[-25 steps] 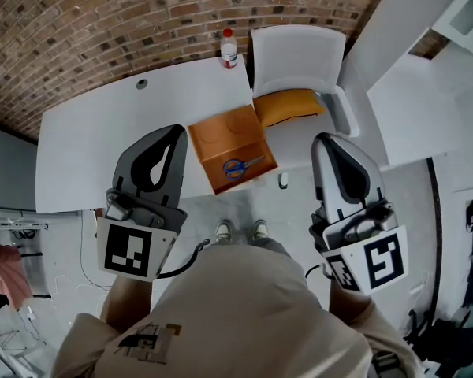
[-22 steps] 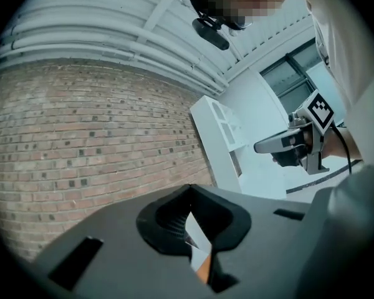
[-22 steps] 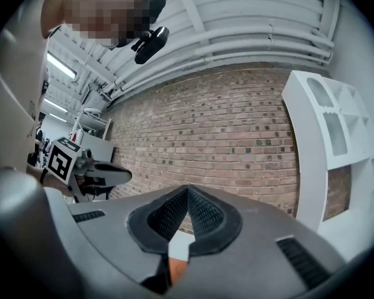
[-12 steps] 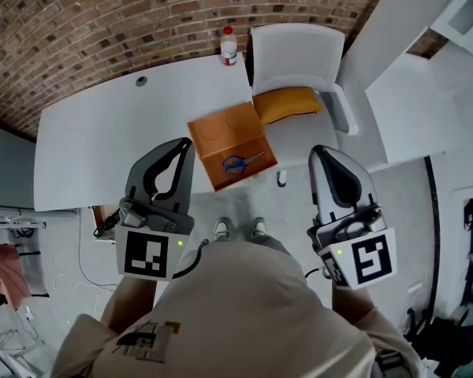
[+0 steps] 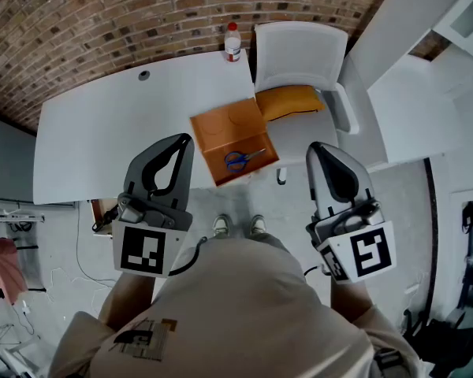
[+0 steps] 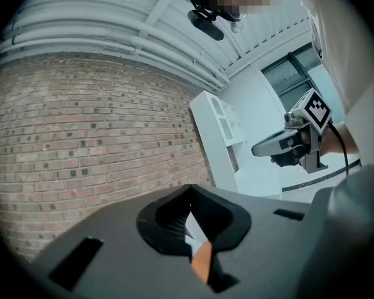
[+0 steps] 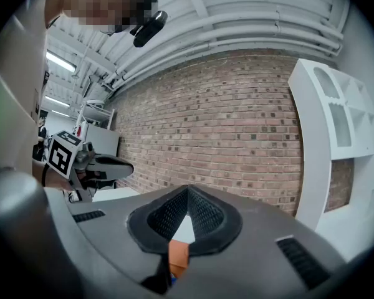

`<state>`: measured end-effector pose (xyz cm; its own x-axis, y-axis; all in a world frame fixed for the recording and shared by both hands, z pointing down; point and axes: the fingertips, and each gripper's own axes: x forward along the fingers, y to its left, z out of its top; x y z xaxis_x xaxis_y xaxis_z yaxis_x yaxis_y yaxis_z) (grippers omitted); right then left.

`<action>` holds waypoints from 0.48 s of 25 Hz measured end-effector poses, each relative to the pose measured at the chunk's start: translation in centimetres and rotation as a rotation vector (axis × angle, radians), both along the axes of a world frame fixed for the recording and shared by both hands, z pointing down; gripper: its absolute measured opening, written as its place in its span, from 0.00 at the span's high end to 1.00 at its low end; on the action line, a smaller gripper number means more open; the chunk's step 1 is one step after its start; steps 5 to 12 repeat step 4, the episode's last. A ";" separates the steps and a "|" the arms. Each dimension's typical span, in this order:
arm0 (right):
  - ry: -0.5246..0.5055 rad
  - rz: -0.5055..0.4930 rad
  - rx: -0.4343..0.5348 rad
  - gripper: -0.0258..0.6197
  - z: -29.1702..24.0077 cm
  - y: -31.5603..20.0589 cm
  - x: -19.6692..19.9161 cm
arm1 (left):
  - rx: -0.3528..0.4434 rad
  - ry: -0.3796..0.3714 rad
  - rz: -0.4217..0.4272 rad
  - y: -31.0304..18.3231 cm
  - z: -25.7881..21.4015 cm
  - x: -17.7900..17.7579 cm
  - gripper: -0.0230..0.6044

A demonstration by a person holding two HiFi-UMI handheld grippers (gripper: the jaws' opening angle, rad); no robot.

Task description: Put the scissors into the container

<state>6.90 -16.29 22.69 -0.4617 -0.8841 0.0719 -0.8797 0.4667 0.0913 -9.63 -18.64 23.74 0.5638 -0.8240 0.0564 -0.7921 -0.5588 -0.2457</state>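
Note:
An orange container [image 5: 230,132] lies on the white table [image 5: 102,132], near its front edge. Blue-handled scissors [image 5: 240,161] lie inside the container, at its near end. My left gripper [image 5: 183,138] hovers just left of the container, shut and holding nothing. To the container's right, off the table edge, my right gripper [image 5: 317,146] is also shut and empty. In the left gripper view the jaws meet at the left gripper [image 6: 188,188] tip, with a sliver of the orange container [image 6: 201,261] below them. The right gripper view shows the same: right gripper [image 7: 187,189] with its jaws together, orange container [image 7: 177,254] beneath.
A bottle with a red cap [image 5: 232,42] stands at the table's far edge. A white chair [image 5: 299,57] with an orange cushion [image 5: 288,102] stands right of the table. A brick wall [image 7: 237,136] runs behind, with a white shelf unit [image 7: 336,123]. My shoes [image 5: 236,227] are below the container.
The left gripper has drifted a little right, toward the container's near corner. The right gripper has pulled in slightly. The scissors and container have not moved.

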 end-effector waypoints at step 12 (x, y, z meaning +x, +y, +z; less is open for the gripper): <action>0.004 -0.031 -0.014 0.95 0.2 0.1 -1.2 | 0.006 -0.002 0.003 0.1 -0.2 -0.4 0.95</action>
